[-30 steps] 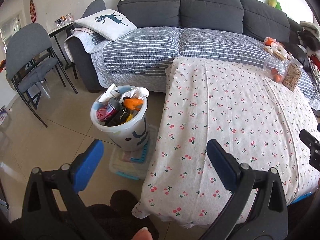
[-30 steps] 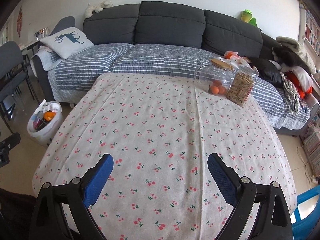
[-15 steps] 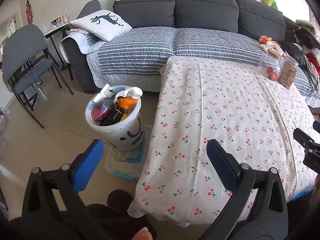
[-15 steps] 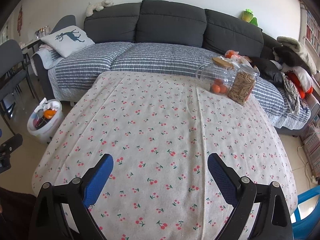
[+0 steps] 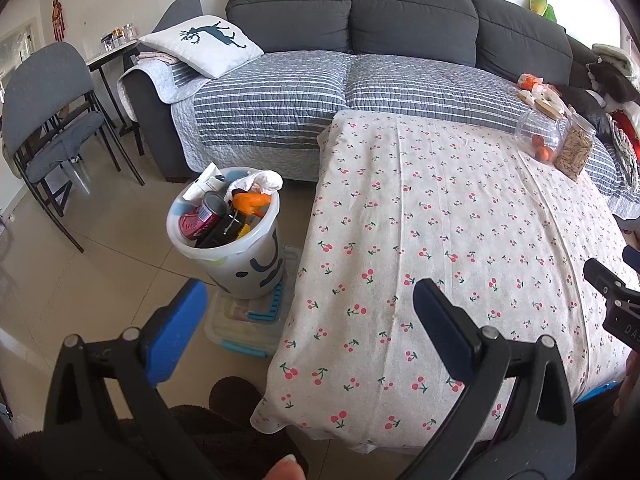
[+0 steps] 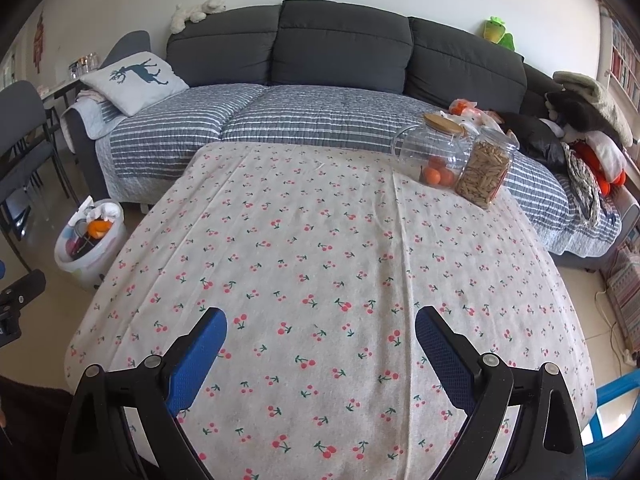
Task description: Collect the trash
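A white trash bucket [image 5: 244, 268] stands on the floor left of the table, full of cans, a tissue and orange scraps; the right wrist view shows the same bucket [image 6: 98, 258] at far left. My left gripper [image 5: 310, 314] hangs open over the table's near left corner, nothing between its blue pads. My right gripper [image 6: 320, 344] stands open above the cherry-print tablecloth [image 6: 320, 248], holding nothing. No loose trash shows on the cloth.
Two jars, one with oranges [image 6: 436, 156] and one with sticks [image 6: 484, 170], stand at the table's far right. A grey sofa [image 6: 340, 56] runs behind. A folding chair [image 5: 44, 120] is at left. A plastic box [image 5: 244, 328] lies under the bucket.
The left gripper has drifted back and to the left, so the bucket and table appear shifted right. The right view has barely changed. Both grippers stay open.
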Demonstrator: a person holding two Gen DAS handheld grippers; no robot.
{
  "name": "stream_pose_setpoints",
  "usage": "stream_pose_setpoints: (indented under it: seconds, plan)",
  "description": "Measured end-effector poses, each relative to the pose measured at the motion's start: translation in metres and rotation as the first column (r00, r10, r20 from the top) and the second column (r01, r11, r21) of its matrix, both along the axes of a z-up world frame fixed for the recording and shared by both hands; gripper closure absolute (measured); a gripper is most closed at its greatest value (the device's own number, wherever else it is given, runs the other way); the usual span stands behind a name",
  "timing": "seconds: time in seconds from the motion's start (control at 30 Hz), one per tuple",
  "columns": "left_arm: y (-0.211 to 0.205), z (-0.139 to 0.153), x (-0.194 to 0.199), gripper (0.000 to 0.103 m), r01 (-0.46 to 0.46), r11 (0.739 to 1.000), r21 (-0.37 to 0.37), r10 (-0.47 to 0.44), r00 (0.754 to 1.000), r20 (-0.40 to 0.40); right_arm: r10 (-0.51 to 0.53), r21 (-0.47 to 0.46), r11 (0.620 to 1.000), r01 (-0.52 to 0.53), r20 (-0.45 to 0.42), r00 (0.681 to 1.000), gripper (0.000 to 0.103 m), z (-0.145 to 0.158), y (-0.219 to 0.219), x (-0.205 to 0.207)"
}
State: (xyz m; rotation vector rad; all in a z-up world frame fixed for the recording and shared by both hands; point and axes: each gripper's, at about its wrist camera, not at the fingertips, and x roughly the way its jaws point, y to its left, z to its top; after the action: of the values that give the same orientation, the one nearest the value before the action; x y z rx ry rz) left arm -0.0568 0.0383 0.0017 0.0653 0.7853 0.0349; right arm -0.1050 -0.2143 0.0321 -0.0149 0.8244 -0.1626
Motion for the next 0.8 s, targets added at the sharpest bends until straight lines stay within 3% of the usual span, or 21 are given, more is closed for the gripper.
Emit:
stream_pose_setpoints:
  seconds: [0.8]
  plan:
    - [-0.0004,-0.0016,0.001,0.001,-0.004,1.0,-0.004,0.004,1.0,-0.016,0.008,-0.001,1.0,-0.008,-0.002,1.0,0.006,0.0004,0.0026,-0.0003]
